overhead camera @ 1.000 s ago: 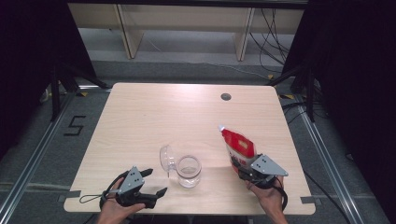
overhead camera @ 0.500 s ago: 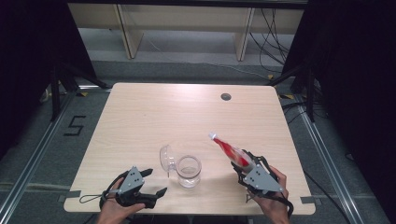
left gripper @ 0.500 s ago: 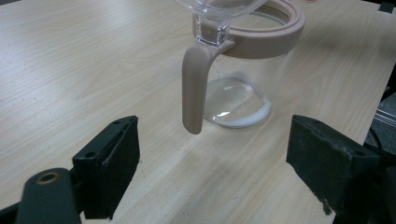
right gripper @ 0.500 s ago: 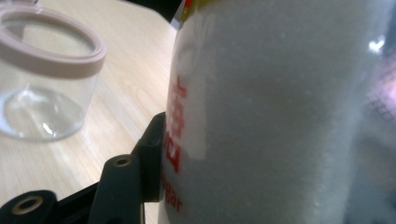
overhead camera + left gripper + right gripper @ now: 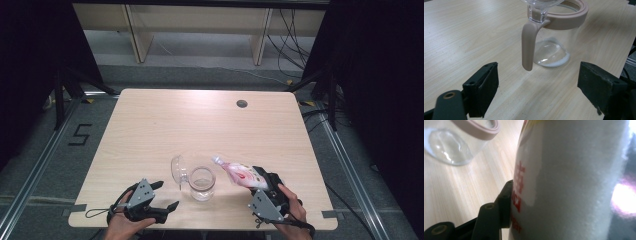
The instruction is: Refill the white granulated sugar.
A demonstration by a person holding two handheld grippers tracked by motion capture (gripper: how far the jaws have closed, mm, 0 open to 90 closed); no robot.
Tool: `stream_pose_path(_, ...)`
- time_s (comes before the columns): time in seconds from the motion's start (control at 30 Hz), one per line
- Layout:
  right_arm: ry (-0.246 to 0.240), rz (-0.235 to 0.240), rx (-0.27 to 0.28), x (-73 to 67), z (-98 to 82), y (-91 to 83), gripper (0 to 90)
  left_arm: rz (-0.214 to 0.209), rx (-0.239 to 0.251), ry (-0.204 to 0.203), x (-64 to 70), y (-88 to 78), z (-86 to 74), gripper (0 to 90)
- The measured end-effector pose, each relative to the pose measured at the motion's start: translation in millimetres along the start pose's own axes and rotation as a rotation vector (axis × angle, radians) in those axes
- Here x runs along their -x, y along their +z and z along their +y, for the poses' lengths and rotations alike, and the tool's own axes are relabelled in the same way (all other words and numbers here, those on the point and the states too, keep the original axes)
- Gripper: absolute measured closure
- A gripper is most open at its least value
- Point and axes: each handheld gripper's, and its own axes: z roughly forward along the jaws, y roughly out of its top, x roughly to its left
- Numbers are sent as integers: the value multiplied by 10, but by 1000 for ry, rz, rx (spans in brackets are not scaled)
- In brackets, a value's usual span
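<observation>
From above, your right gripper (image 5: 256, 181) clamps the tilted pouch (image 5: 239, 172) just right of the glass jar (image 5: 202, 183); your left gripper (image 5: 162, 196), jaws wide and empty, sits left of it. Your left gripper view faces the jar's handle (image 5: 529, 45). Your right gripper view has the pouch (image 5: 571, 180) against one jaw.

Left claw (image 5: 161, 196) low with jaws spread wide; right claw (image 5: 264, 180) clamped, angled inward.
</observation>
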Motion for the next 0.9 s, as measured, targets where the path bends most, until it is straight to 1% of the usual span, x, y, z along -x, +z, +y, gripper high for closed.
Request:
stream_pose_path(0.03, 0, 0, 0, 0, 0, 0, 486, 0, 0, 0, 0, 0, 0, 168)
stream_pose_path(0.07, -3, -4, -19, -28, 14, -11, 486, 1, -1, 1, -1, 0, 0, 168)
stream_pose_path(0.1, -83, -18, -42, -59, 46, -14, 486, -2, 8, 20, -17, 2, 4, 167)
stream_pose_path(0.17, -126, -15, -39, -76, 59, -2, 486, 1, 12, 19, -19, 3, 3, 167)
stream_pose_path(0.2, -126, -15, -39, -76, 59, -2, 486, 0, 5, 21, -26, -4, 7, 167)
stream_pose_path(0.23, -175, -20, -59, -106, 91, -17, 487, 2, 3, 23, -30, -6, 6, 167)
stream_pose_path(0.27, -177, -20, -74, -128, 94, -13, 487, 2, 5, 22, -27, -3, 5, 167)
stream_pose_path(0.3, -230, -31, -80, -130, 106, -7, 487, 5, 4, 23, -24, -3, 4, 167)
stream_pose_path(0.33, -230, -31, -80, -130, 106, -7, 487, 5, 4, 23, -24, -3, 4, 167)
stream_pose_path(0.37, -245, -30, -83, -148, 116, -3, 488, 3, 4, 19, -19, -1, 3, 167)
stream_pose_path(0.4, -266, -26, -84, -165, 130, -3, 488, 3, 4, 20, -19, 1, 3, 167)
stream_pose_path(0.43, -301, -34, -94, -198, 158, -7, 488, 9, -1, 4, -8, 1, -1, 167)
stream_pose_path(0.47, -335, -30, -86, -198, 169, 0, 488, 10, -5, 27, -25, -2, 3, 167)
stream_pose_path(0.5, -366, -43, -94, -205, 188, -6, 489, 5, 2, 24, -27, 4, 0, 167)
stream_pose_path(0.53, -366, -43, -94, -205, 188, -6, 489, 5, 2, 24, -27, 4, 0, 167)
stream_pose_path(0.57, -423, -51, -90, -218, 209, 7, 489, 7, -1, -5, -14, 7, -8, 167)
stream_pose_path(0.63, -469, -64, -102, -245, 229, 13, 490, 6, -1, -6, -13, 9, -9, 167)
stream_pose_path(0.7, -530, -68, -109, -254, 256, 23, 491, 2, 1, -14, -12, 16, -11, 167)
stream_pose_path(0.73, -526, -72, -126, -276, 256, 20, 491, 2, 0, -13, -13, 17, -12, 167)
stream_pose_path(0.77, -540, -75, -130, -280, 266, 22, 491, 5, -2, -6, -14, 16, -11, 167)
stream_pose_path(0.8, -568, -83, -122, -274, 282, 26, 491, 3, -3, 19, -29, 17, -7, 167)
stream_pose_path(0.83, -598, -79, -115, -271, 294, 32, 491, 1, -3, 17, -28, 19, -8, 167)
stream_pose_path(0.87, -607, -85, -116, -279, 294, 32, 492, 1, -7, 30, -36, 16, -4, 167)
stream_pose_path(0.9, -622, -82, -120, -288, 296, 39, 493, -4, 7, 1, -11, 25, -7, 167)
